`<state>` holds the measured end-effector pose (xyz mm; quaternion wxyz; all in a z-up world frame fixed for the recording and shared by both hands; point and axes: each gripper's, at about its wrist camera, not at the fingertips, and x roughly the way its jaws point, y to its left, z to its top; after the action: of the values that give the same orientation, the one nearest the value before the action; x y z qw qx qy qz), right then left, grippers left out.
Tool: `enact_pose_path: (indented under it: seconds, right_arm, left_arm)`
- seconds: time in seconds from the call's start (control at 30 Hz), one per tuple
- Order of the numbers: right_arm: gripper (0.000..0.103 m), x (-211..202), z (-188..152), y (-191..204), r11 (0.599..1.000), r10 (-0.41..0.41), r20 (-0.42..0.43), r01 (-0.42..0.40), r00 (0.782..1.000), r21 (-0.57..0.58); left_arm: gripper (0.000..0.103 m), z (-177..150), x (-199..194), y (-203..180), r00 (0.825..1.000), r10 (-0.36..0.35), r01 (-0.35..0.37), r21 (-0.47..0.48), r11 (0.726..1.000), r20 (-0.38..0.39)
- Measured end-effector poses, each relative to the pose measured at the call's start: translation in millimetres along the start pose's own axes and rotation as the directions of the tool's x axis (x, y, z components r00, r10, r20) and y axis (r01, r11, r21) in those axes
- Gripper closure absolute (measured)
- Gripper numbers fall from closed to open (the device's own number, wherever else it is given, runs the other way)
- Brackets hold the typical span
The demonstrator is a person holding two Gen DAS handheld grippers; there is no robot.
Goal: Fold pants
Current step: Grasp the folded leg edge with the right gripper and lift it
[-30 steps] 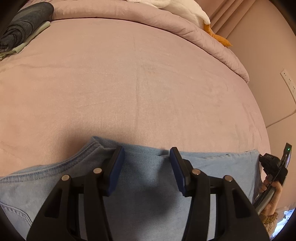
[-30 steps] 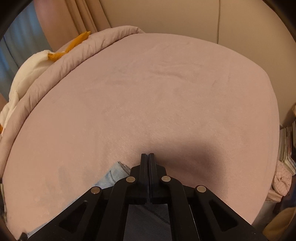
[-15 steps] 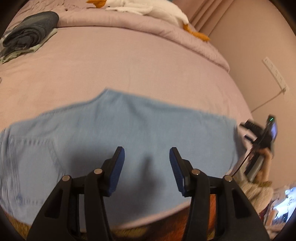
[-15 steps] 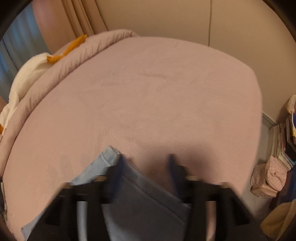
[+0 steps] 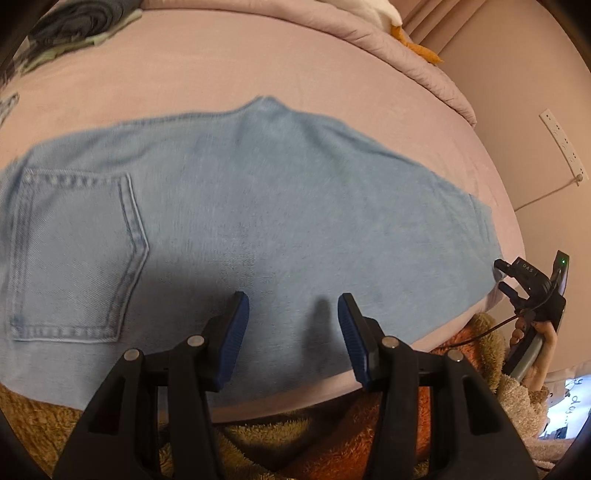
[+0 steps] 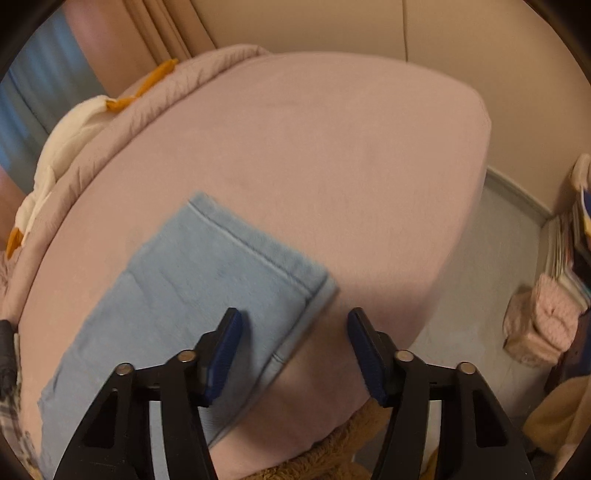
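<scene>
**Friend:** What is hard to see?

**Me:** The pants look smeary in both views. In my left view they run off the left edge, so I can't see that end. A dark shadow covers the cloth low in the middle. In my right view the pants run off the lower left.

**Friend:** Are your claws holding them?

**Me:** No. My left claw is let go, jaws apart, with nothing pinched. The blue pants lie flat under and past it, filling the middle of the frame, with a back pocket at the left. My right claw has just let go too. Its jaws sprang wide and then drew in a little, and nothing is between them. The hem end of the pants lies past its left finger, toward the middle left. In my left view the right claw shows at the right edge, just past the end of the pants.

**Friend:** What are they on?

**Me:** A pink bed. A rolled pink blanket lies along the top of the left view. Dark clothes sit in the upper left. A beige wall is behind, and curtains hang in the upper left of the right view.
</scene>
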<state>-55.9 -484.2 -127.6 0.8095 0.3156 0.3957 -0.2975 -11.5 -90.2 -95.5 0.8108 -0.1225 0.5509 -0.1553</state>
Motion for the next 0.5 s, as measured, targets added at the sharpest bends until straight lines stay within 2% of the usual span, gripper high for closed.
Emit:
enact_pose_path:
  seconds: [0.1,0.13,0.23,0.37,0.43,0.5]
  right_arm:
    - [0.078,-5.3,-5.0,7.3,0.999,0.027,0.031,-0.026,0.999,-0.037]
    - [0.083,-7.8,-6.4,9.6,0.999,0.021,0.041,-0.019,0.999,-0.043]
    - [0.088,-12.9,-7.2,15.0,0.999,-0.018,0.079,0.021,0.997,-0.043]
    - [0.090,-17.8,-7.1,21.3,0.998,-0.050,0.114,0.055,0.992,-0.044]
    - [0.090,-8.8,-6.7,21.2,0.996,-0.072,0.084,0.076,0.994,-0.047]
    - [0.090,2.4,-3.4,14.4,0.999,-0.044,0.032,0.044,0.999,-0.020]
  left_arm:
    - [0.053,-0.3,2.8,5.2,1.000,-0.028,0.028,-0.010,1.000,0.003]
    - [0.053,0.0,2.8,6.6,0.999,-0.038,0.038,-0.020,0.999,0.003]
    - [0.053,-0.3,2.1,10.1,0.998,-0.059,0.059,-0.032,0.998,0.001]
    - [0.053,-1.3,1.9,8.4,0.998,-0.059,0.059,-0.020,0.998,0.007]
    - [0.053,-1.8,1.8,7.8,0.998,-0.055,0.055,-0.015,0.998,0.009]
    - [0.053,-1.7,2.3,7.8,0.998,-0.054,0.054,-0.010,0.998,0.013]
